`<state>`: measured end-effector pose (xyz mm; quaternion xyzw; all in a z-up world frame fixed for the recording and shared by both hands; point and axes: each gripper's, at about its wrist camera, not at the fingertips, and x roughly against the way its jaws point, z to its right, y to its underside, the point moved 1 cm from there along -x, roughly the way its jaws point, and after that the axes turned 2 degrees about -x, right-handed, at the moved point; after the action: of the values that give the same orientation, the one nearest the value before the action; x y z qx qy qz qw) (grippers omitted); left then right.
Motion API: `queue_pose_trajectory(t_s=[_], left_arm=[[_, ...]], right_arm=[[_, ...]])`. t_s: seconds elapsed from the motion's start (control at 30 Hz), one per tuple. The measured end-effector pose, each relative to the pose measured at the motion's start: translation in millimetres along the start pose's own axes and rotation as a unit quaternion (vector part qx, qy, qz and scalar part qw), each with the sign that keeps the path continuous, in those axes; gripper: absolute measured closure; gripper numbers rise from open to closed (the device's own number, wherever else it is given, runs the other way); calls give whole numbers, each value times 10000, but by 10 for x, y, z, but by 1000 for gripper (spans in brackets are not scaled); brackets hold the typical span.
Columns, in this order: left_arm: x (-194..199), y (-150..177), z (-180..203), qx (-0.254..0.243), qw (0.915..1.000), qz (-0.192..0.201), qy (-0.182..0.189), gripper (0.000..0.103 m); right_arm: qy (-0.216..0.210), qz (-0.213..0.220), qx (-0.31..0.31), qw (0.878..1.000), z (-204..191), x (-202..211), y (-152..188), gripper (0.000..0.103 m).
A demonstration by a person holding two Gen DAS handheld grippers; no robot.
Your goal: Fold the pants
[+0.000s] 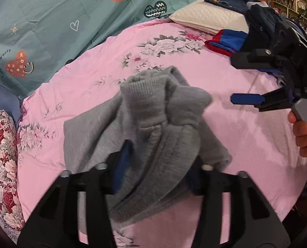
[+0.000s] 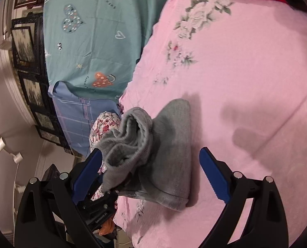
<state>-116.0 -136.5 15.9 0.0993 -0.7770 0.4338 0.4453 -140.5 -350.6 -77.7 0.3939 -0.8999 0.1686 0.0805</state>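
My left gripper (image 1: 155,177) sits nearest, its black jaws spread wide with the soft grey knit pants (image 1: 151,132) bunched between them, no pad pressing. The pants lie crumpled, ribbed cuff up, on the pink floral bedsheet (image 1: 225,124). My right gripper (image 2: 151,177) is spread too, empty, beside them.

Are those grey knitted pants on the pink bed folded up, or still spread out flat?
Folded, roughly: the grey knitted pants sit doubled into a compact bundle on the pink floral bedsheet, ribbed waistband bunched on top.
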Motion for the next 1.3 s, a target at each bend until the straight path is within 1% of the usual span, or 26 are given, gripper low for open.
queue_pose_trajectory(t_s=[0.03, 0.1, 0.2, 0.27, 0.33, 0.4, 0.47, 0.53, 0.63, 0.67, 0.7, 0.73, 0.8, 0.83, 0.87, 0.9, 0.93, 0.97, 1.0, 1.03, 1.1, 1.13, 1.2, 1.23, 1.27, 1.3], left_arm=[[45, -28, 104, -34, 9999, 100, 73, 3], [219, -35, 267, -298, 9988, 372, 70, 4], [504, -94, 293, -156, 9957, 718, 560, 3], [709, -75, 122, 206, 9912, 1038, 793, 3], [890, 13, -193, 751, 9844, 1374, 797, 3], [981, 135, -579, 1389, 9753, 1539, 765, 3], [968, 291, -1011, 2161, 9635, 1409, 714, 3], [860, 466, -1388, 2862, 9476, 1194, 772, 3], [652, 717, -1729, 3512, 9257, 959, 1027, 3], [562, 792, -1802, 3641, 9209, 857, 1099, 3], [465, 857, -1855, 3717, 9192, 732, 1075, 3], [336, 914, -1894, 3771, 9187, 564, 1032, 3], [130, 1035, -1928, 3857, 9154, 315, 1109, 3], [11, 1096, -1949, 3935, 9113, 191, 1196, 3], [-74, 1145, -1962, 4000, 9072, 106, 1297, 3], [-138, 1182, -1976, 4046, 9040, 64, 1382, 3], [-196, 1218, -1989, 4095, 9006, 21, 1457, 3], [-225, 1237, -2000, 4128, 8986, 0, 1485, 3], [-254, 1249, -2022, 4157, 8968, -3, 1513, 3], [-270, 1253, -2043, 4199, 8939, 16, 1571, 3], [-318, 1210, -2095, 4229, 8915, 18, 1622, 3], [-356, 1137, -2126, 4183, 8945, 10, 1579, 3], [-417, 948, -2154, 3999, 9044, 15, 1484, 3], [-449, 853, -2148, 3906, 9084, 4, 1490, 3], [-502, 741, -2121, 3752, 9136, -29, 1568, 3], [-549, 644, -2089, 3611, 9188, -68, 1594, 3]], right_arm=[[-5, 13, 63, 10000, -36, -5, 0, 8], [-41, 19, 212, 9998, -135, -18, 15, 8], [-87, 14, 392, 9992, -267, -22, 46, 8], [-220, -12, 543, 9983, -384, -13, 54, 8], [-388, -30, 703, 9968, -542, -31, 42, 8], [-593, -113, 797, 9950, -704, -105, 21, 8], [-787, -318, 849, 9928, -900, -285, 8, 8], [-924, -577, 1011, 9889, -1124, -535, 31, 8], [-842, -899, 1223, 9848, -1328, -908, 110, 8], [-728, -1014, 1173, 9852, -1296, -1007, 125, 8], [-375, -1098, 1072, 9874, -1189, -1110, 134, 8], [244, -1131, 1017, 9881, -1014, -1180, 142, 9], [891, -1332, 992, 9821, -621, -1240, 187, 27], [1010, -1372, 957, 9807, -481, -1219, 205, 51], [988, -1333, 883, 9822, -394, -1144, 202, 60], [847, -1353, 754, 9843, -374, -1073, 183, 60], [771, -1368, 667, 9853, -408, -1000, 154, 56], [831, -1351, 682, 9850, -465, -951, 139, 42], [952, -1244, 811, 9843, -561, -905, 135, 33], [1015, -1099, 1091, 9827, -718, -872, 149, 18], [996, -1165, 1789, 9719, -1038, -947, 257, 16], [998, -1264, 2155, 9631, -1167, -1026, 341, 15], [1134, -1490, 3164, 9300, -1480, -1258, 616, 15], [1219, -1583, 3531, 9140, -1541, -1350, 727, 15], [1406, -1733, 3977, 8900, -1574, -1493, 881, 15], [1539, -1908, 4185, 8745, -1531, -1602, 982, 15]])
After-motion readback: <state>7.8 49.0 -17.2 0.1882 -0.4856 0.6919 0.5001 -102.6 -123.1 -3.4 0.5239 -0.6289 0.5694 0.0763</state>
